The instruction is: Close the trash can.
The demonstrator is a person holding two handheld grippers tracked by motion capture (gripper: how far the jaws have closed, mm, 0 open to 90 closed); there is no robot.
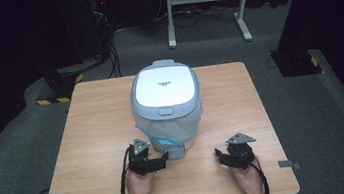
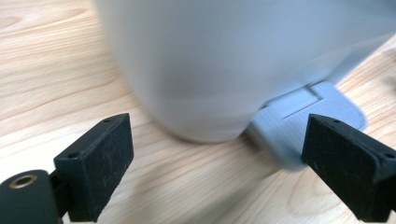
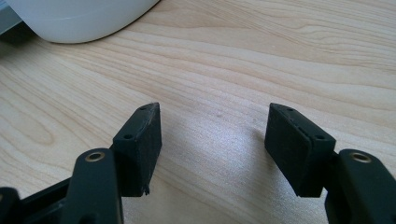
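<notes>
High view: the pedal bin (image 1: 166,105) stands mid-surface (image 1: 94,132), the left gripper (image 1: 160,160) just beside its pedal (image 1: 177,151), the right gripper (image 1: 219,155) apart. Left gripper view — fingers (image 2: 95,163) spread wide, flanking bin base and pedal (image 2: 303,126). Right gripper view — fingers (image 3: 140,144) released over bare wood.

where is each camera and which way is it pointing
High view: sits above the person's side, looks forward and down on the table; shows both hands, the left gripper and the right gripper, with the bin mid-table.
Left gripper view: rides the left gripper, looks along its open jaws at the bin's base and pedal.
Right gripper view: rides the right gripper, looks along its open jaws at bare table.
Shared: the bin and the wooden table show in all three.
</notes>
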